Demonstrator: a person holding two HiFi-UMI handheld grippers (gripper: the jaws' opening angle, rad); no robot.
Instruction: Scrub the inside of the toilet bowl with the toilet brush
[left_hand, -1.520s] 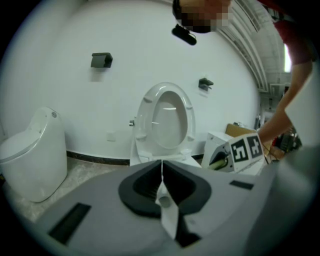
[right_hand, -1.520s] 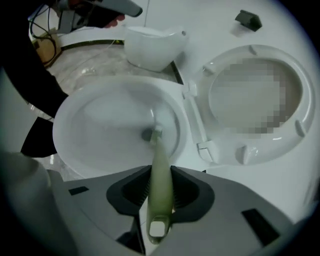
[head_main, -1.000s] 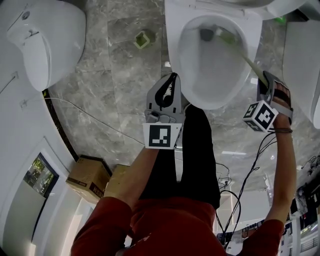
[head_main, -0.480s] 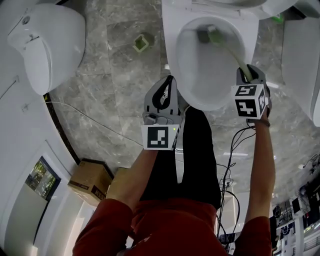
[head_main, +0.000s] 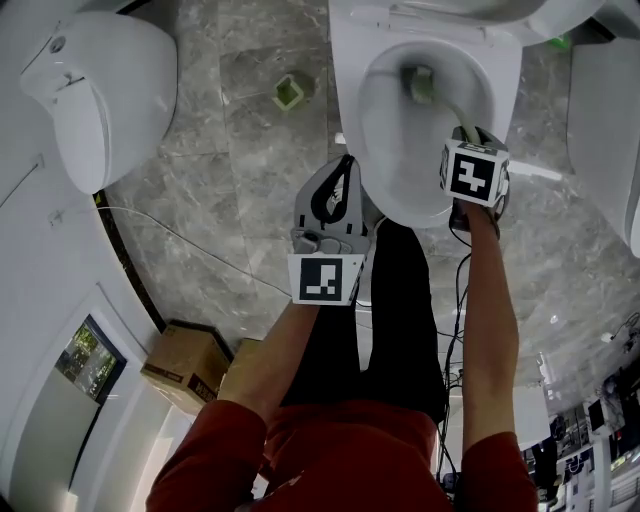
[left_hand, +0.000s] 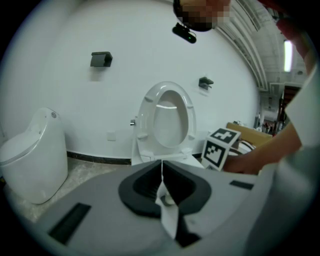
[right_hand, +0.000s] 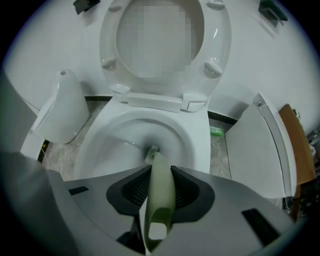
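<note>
The toilet brush (head_main: 421, 84) is sitting with its pale green head low inside the toilet bowl (head_main: 347, 70), right by the dark outlet at the bottom, and its handle is slanting up and out over the near right side of the rim; the right gripper (head_main: 466, 133) is pinching that handle between its two jaws, and in the right gripper view the pale green shaft (right_hand: 161, 192) is running straight down the gap between the dark pads towards the bowl (right_hand: 107, 137); this gripper is pointing steeply down over the rim, its marker cube facing up; the left gripper (head_main: 345, 160) is hovering just outside the bowl's near left edge, jaws pressed together on nothing, the pads meeting in a thin line in the left gripper view (left_hand: 161, 169); the seat and lid (right_hand: 107, 47) are standing raised against the white wall; the person, in a red top and dark trousers, is standing at the bowl's front; on the grey marble floor (head_main: 240, 180) a small green object (head_main: 289, 92) is lying left of the bowl; a second white toilet (head_main: 100, 90) is standing well apart at the left, and cardboard boxes (head_main: 180, 355) are resting near the wall.
</note>
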